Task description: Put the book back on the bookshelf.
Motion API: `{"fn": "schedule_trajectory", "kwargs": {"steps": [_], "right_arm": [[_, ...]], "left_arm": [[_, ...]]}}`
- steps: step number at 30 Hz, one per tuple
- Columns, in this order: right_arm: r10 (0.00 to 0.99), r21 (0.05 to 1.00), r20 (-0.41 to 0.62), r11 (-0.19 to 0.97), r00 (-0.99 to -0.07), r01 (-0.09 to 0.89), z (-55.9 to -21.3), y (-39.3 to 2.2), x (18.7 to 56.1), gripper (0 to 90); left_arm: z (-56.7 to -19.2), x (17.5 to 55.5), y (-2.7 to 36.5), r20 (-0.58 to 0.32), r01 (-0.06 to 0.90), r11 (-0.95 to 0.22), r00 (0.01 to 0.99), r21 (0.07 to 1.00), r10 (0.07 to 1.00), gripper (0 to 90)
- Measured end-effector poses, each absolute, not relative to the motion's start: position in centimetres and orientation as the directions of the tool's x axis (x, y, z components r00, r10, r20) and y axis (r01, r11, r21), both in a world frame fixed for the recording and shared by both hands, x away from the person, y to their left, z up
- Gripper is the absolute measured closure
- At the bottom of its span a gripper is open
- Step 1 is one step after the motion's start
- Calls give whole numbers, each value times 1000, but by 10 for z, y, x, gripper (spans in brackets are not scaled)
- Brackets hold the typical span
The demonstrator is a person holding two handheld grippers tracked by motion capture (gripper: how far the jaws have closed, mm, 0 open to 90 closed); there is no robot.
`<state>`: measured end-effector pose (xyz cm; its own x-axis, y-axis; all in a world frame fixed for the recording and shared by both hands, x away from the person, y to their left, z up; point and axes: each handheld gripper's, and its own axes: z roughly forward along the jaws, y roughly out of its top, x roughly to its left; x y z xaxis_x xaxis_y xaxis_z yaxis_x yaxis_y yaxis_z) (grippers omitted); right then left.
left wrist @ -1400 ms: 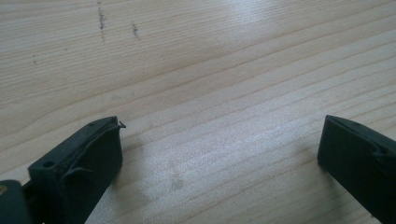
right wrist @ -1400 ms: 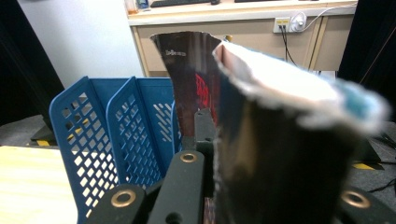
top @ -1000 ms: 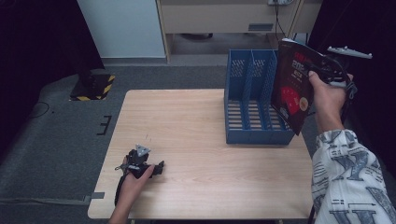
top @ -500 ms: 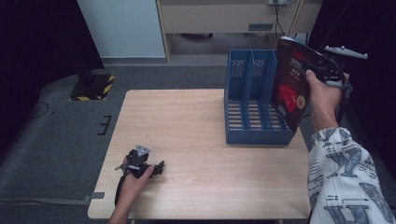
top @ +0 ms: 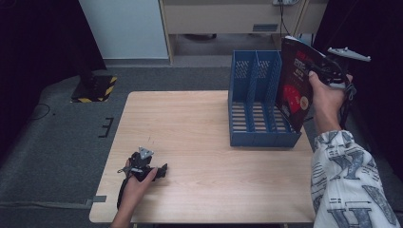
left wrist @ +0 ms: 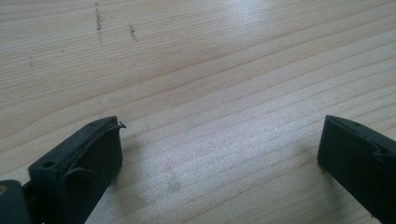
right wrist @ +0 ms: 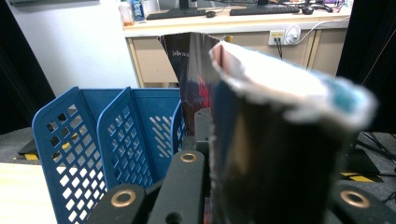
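Note:
A magazine (top: 294, 90) with a dark red glossy cover is held upright and slightly tilted at the right end of a blue slotted file rack (top: 252, 95). My right gripper (top: 323, 71) is shut on the magazine's far edge, above the table's right side. In the right gripper view the magazine (right wrist: 280, 140) bulges between the jaws of my right gripper (right wrist: 271, 196), with the rack (right wrist: 116, 135) to its left. Whether its lower edge is inside the rightmost slot I cannot tell. My left gripper (top: 159, 172) rests on the table near the front left, open, with bare wood between its fingers (left wrist: 93, 154).
The wooden table (top: 199, 128) has its middle and left free. The rack stands at the back right with open-topped slots. Behind the table are a desk and a white panel; grey floor lies to the left.
The right hand has shifted the magazine slightly left toward the rack and set it more upright. The left hand and its gripper have stayed in place.

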<state>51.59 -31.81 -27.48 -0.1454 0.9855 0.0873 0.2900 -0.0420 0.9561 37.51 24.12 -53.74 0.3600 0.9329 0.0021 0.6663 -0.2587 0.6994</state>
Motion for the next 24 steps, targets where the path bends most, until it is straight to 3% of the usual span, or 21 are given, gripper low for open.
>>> {"fn": "schedule_trajectory", "kwargs": {"steps": [24], "right_arm": [[979, 971, 78, -32, -189, 235, -293, -317, 515, 871]], "left_arm": [[-537, 375, 241, 1, 667, -260, 363, 698, 932, 0]]}}
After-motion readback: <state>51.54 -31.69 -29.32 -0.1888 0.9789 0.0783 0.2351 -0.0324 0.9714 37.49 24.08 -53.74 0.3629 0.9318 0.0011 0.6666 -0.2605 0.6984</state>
